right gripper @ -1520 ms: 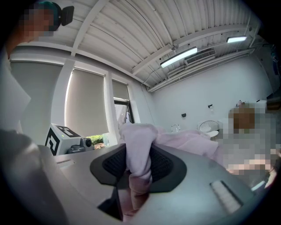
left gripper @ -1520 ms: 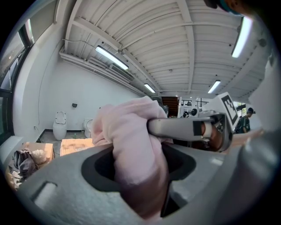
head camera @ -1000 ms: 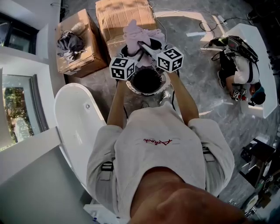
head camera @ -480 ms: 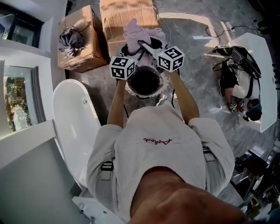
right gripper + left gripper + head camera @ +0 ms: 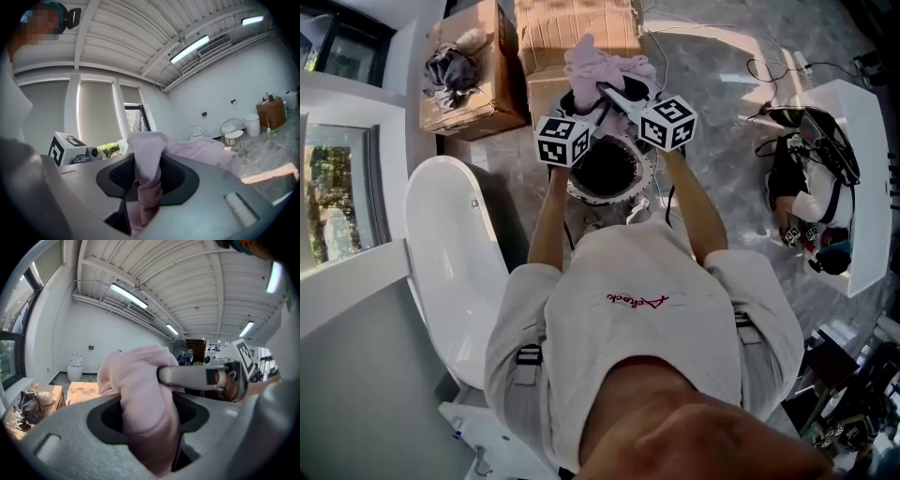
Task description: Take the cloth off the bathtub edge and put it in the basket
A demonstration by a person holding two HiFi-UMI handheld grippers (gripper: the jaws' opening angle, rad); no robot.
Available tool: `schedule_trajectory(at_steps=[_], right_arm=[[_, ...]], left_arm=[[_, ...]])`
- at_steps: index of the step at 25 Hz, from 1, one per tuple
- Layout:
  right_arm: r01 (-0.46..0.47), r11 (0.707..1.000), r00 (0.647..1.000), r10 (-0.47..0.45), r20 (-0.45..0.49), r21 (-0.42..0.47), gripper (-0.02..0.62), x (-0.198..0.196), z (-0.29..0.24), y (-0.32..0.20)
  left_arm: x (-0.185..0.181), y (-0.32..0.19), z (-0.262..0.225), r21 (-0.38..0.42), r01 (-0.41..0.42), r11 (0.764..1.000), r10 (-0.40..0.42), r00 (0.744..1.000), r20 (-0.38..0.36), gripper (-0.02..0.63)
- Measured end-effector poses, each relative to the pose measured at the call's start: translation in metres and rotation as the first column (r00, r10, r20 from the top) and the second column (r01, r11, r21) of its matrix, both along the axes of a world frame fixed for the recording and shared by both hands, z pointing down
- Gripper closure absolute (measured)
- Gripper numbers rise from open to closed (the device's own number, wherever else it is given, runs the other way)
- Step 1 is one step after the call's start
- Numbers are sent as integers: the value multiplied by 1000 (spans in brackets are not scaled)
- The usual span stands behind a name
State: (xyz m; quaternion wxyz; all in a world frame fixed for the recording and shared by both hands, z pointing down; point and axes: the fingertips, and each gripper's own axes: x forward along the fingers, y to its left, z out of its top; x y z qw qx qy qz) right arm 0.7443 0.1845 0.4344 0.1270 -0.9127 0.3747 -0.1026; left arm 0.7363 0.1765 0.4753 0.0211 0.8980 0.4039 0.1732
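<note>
**Item:** cloth (image 5: 602, 67), pale pink, bunched.

**Location:** clear of the bathtub (image 5: 450, 253). It was held in the air just past the far rim of the basket (image 5: 649, 178), towards a cardboard box (image 5: 572, 33), and was not yet inside.

**Left gripper** (image 5: 150, 427): jaws clamped on a thick fold of the cloth.

**Right gripper** (image 5: 146, 187): jaws pinched on a thinner twist of the same cloth.

**Hazards, as judged:**
- Letting go from there would likely have dropped the cloth on the rim or the box, since it hung beyond the opening.
- If one gripper had let go first, the cloth could have swung from the other and draped over the wire edge.
- A fold might have clung to a pad.

**Not made out:**
- From above, both sets of fingertips lay under the cloth.
- The basket's inside was dark.
- How far the cloth hung down was hidden.
</note>
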Motion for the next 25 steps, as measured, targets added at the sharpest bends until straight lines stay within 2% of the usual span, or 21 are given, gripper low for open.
schedule_trajectory(at_steps=[16,25], right_arm=[[68,997,992,-70,105,22,462,2,58,-35],[99,995,975,-102,200,26,462,-10,113,-45]], left_arm=[[-3,-35,57,16,64,998,-65,992,106,339],[-19,-44,111,17,102,995,-104,974,202,339]])
